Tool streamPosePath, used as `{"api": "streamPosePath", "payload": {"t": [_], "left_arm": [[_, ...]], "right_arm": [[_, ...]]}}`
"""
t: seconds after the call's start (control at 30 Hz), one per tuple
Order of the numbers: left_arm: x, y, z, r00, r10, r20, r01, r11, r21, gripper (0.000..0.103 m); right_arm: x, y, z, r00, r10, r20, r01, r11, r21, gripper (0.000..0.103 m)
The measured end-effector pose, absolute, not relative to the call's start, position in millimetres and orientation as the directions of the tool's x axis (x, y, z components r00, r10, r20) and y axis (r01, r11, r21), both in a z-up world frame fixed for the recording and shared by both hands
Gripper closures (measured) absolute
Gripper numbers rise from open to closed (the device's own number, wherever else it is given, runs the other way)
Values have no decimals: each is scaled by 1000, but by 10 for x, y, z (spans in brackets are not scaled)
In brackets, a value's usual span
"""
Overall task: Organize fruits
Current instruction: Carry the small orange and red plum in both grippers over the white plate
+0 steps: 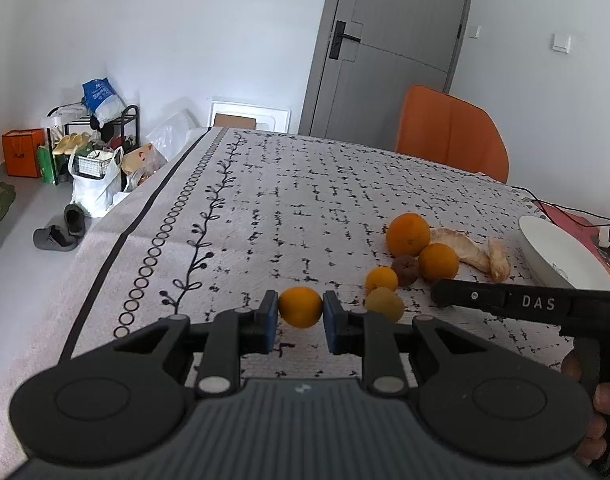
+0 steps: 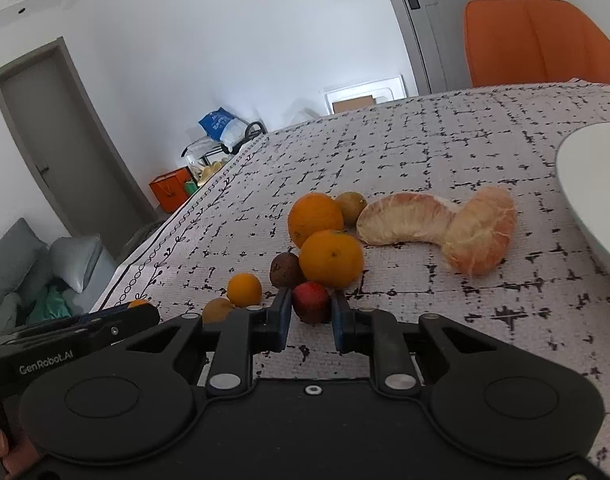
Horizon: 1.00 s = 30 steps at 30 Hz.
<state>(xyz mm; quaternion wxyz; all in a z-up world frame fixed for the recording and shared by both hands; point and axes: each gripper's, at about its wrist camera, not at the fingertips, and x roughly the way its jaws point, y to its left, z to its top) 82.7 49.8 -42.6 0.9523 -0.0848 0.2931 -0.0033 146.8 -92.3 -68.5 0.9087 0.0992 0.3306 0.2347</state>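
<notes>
orange chair (image 1: 451, 132), grey door (image 1: 389, 40), slippers (image 1: 61, 228)

Small orange fruit (image 1: 300, 307) and red fruit (image 2: 311, 302) — each clamped between pads.

White letters "DAS" stand on the side of the long black plastic right gripper (image 1: 445, 294), seen from the left wrist camera. Small white letters "GenRobot.AI" stand on the side of the black plastic left gripper (image 2: 141, 310), seen from the right wrist camera. The blue and white plastic bag (image 1: 101, 98) on the black metal rack has some print on it, but it is too small to read. No other words can be read.
</notes>
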Motion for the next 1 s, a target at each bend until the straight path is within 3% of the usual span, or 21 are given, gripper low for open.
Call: {"api": "streamPosePath", "payload": {"t": [1.0], "left_arm": [[1049,-641,-198,833,-222,-506,181,975,-130,81]], "right_arm": [[1000,-2150,-332,830,365,-422,-227,912,342,83]]}}
